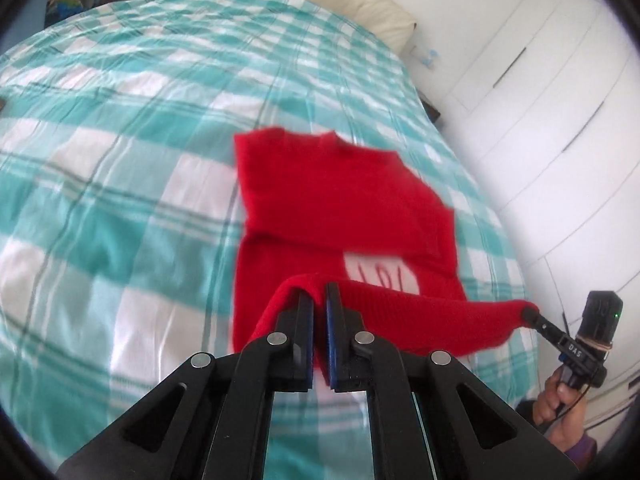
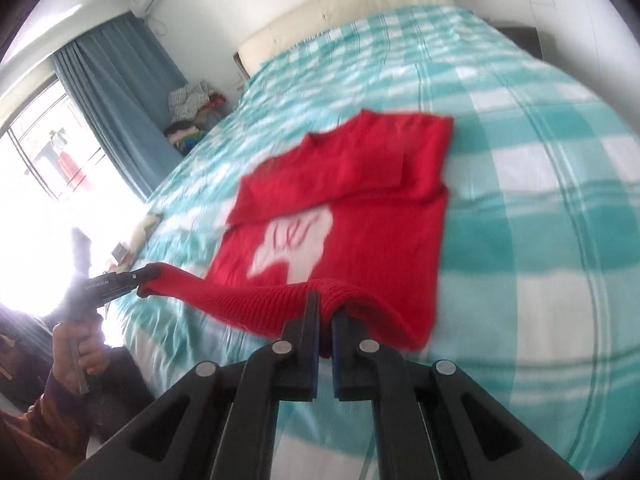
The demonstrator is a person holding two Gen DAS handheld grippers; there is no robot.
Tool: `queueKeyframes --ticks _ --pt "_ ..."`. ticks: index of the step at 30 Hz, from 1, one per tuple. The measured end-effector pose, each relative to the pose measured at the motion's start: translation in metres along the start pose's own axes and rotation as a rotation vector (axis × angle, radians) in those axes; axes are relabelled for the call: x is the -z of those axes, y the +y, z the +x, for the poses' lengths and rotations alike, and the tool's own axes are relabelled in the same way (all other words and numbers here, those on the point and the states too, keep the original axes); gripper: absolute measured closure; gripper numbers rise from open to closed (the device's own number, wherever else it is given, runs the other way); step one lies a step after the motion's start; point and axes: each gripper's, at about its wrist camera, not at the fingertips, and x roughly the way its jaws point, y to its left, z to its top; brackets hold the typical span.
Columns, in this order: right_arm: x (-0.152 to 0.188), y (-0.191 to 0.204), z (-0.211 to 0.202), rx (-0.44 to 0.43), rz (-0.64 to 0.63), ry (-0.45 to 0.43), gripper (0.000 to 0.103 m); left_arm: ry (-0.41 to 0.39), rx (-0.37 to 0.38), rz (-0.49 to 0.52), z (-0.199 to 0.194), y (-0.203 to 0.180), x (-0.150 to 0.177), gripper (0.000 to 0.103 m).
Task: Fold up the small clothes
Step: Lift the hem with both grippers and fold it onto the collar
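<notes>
Now | both tools (image 1: pixel 319 294) (image 2: pixel 325 302) clamp red sweater (image 1: pixel 340 196) hem | bed (image 1: pixel 120 160)

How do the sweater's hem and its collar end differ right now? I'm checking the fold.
The hem is lifted off the bed, pinched by the left gripper and right gripper; the collar end lies flat. The hem is stretched; the collar end has sleeves folded across. Both are red knit.
</notes>
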Motion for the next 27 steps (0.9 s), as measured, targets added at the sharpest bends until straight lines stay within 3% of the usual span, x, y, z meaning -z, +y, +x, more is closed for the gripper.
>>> queueKeyframes --ticks 6,13,16,18,21,25,27 --pt "-0.095 -0.028 0.096 0.101 -0.023 -0.037 0.099 -0.002 -0.101 0.001 0.088 -0.001 -0.091 0.100" --pt "-0.155 -0.086 0.180 0.144 0.112 -0.009 0.099 0.051 -0.164 -0.027 0.162 0.014 -0.143 0.098" --pt "-0.167 -0.104 0.205 0.114 0.170 -0.004 0.098 0.060 -0.207 -0.084 0.182 0.026 -0.157 0.079" --pt "-0.170 -0.111 0.209 0.114 0.199 -0.028 0.089 0.023 -0.282 -0.107 0.182 0.034 -0.162 0.034" --pt "-0.171 -0.110 0.192 0.145 0.200 -0.111 0.065 -0.036 -0.308 -0.126 0.166 0.045 -0.162 0.027" --pt "-0.165 -0.093 0.162 0.180 0.113 -0.150 0.063 -0.048 -0.315 -0.087 0.141 0.048 -0.147 0.025" --pt "-0.155 -0.078 0.149 0.173 0.044 -0.139 0.062 -0.037 -0.333 -0.029 0.131 0.043 -0.130 0.017"
